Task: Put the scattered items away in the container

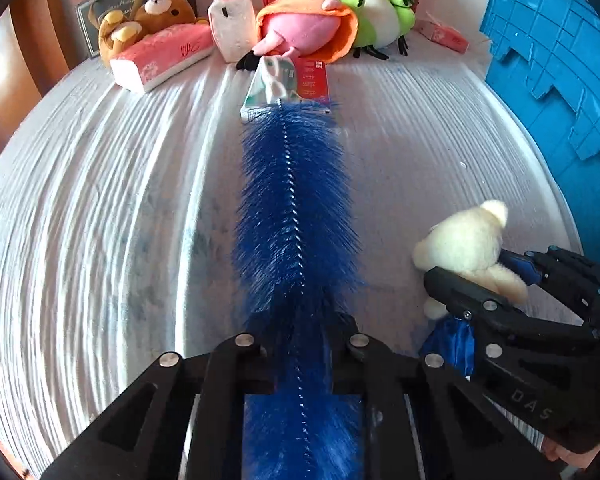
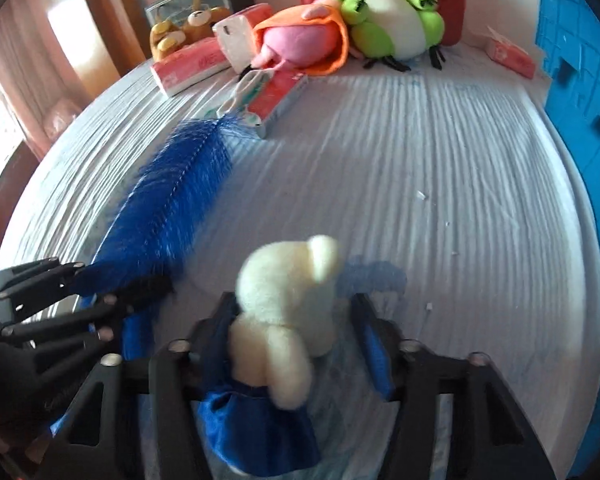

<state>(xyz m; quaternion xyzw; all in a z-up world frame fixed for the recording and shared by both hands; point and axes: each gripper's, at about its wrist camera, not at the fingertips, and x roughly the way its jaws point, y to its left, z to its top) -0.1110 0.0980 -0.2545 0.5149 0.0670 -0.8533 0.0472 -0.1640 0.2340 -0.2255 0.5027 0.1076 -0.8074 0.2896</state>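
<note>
My left gripper (image 1: 300, 332) is shut on a long blue bristle brush (image 1: 296, 208), which runs forward over the white bedspread (image 1: 100, 200). To its right lies a small cream bear (image 1: 468, 240) in a blue dress. It sits between the fingers of my right gripper (image 1: 474, 268). In the right wrist view the cream bear (image 2: 288, 292) leans on the left finger of that gripper (image 2: 292, 304), and a narrow gap shows at the right pad. The left gripper (image 2: 112, 276) and the brush (image 2: 172, 192) appear at the left. A blue crate (image 1: 552, 60) stands at the right edge.
Along the far edge lie a brown bear (image 1: 148, 20), pink tissue packs (image 1: 160, 56), a pink and orange plush (image 1: 308, 28), a green frog plush (image 1: 376, 12) and a small pink pack (image 1: 444, 34). A toothpaste box with a toothbrush (image 1: 300, 80) touches the brush tip.
</note>
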